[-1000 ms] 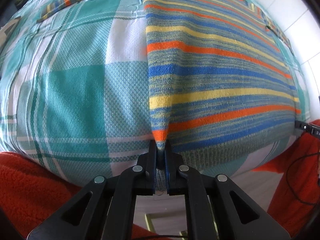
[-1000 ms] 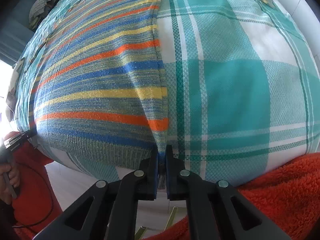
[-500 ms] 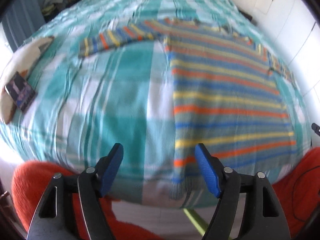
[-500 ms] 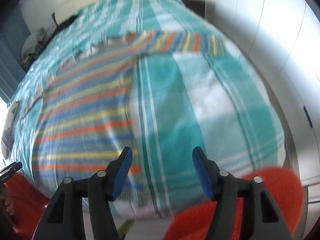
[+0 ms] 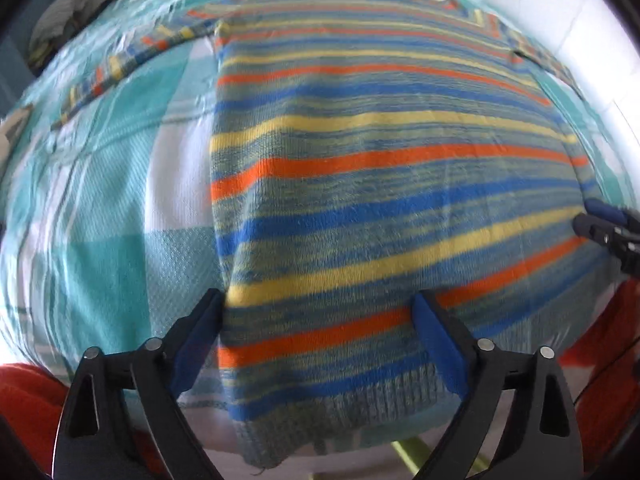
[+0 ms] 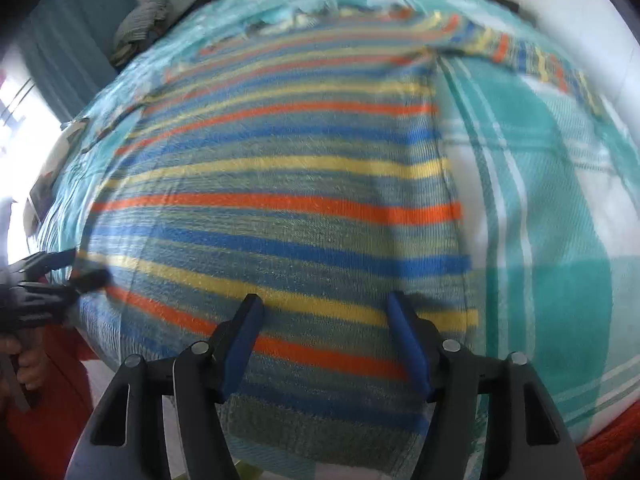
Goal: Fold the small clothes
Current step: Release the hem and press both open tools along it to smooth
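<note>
Striped knit sweater (image 5: 380,200) in blue, orange and yellow lies flat on teal plaid bedsheet (image 5: 112,208); left gripper (image 5: 320,312) and right gripper (image 6: 326,320) spread wide over its hem, pinching nothing.

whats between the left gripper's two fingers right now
The striped sweater: its hem corner lies in the left gripper's open gap, over the plaid sheet, in the left wrist view.

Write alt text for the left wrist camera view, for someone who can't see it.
A striped knit sweater in orange, blue and yellow lies spread flat on a teal plaid bedspread. The open left gripper hangs over the sweater's lower left corner, and the right gripper shows at the frame's right edge.
</note>
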A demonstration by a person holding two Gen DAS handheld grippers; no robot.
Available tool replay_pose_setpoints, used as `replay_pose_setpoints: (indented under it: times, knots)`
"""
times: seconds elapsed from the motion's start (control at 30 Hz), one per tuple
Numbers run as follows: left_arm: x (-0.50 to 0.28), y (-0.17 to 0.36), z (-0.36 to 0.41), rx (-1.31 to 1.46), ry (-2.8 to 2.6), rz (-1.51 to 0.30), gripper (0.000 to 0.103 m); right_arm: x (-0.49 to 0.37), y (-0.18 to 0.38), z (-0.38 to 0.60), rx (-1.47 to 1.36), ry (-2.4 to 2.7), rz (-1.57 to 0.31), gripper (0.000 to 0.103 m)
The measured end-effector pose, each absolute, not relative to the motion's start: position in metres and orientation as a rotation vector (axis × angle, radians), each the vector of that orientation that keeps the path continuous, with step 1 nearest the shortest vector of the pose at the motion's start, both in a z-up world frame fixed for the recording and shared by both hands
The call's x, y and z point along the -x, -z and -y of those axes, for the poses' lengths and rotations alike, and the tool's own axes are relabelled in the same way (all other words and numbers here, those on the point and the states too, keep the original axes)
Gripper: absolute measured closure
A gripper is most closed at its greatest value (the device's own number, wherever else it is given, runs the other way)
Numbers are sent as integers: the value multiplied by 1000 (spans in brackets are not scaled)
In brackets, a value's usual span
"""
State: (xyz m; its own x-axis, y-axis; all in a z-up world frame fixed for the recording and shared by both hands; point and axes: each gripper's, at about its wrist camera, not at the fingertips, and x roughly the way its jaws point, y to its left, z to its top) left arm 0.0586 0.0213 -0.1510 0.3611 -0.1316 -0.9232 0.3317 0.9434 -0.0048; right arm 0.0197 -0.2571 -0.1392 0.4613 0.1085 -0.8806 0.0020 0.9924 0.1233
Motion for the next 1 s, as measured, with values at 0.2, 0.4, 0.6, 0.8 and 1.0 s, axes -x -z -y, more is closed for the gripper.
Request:
replay_pose_setpoints:
  times: [0.2, 0.4, 0.6, 0.8, 1.0]
  knots:
    - [-57, 148, -23, -179, 297, -1188, 6, -19, 141, 251, -108, -58, -1098, 28]
    - [-55, 158, -21, -211, 295, -1176, 2, -22, 145, 239, -46, -56, -1095, 20]
    - [-57, 157, -16, -207, 291, -1172, 3, -22, 145, 240, -56, -60, -1094, 19]
    - [-50, 113, -36, -102, 253, -982, 3, -4, 109, 254, -157, -20, -932, 20]
    - [-62, 106, -64, -10, 126, -895, 3, 4, 86, 267, -179, 40, -781, 20]
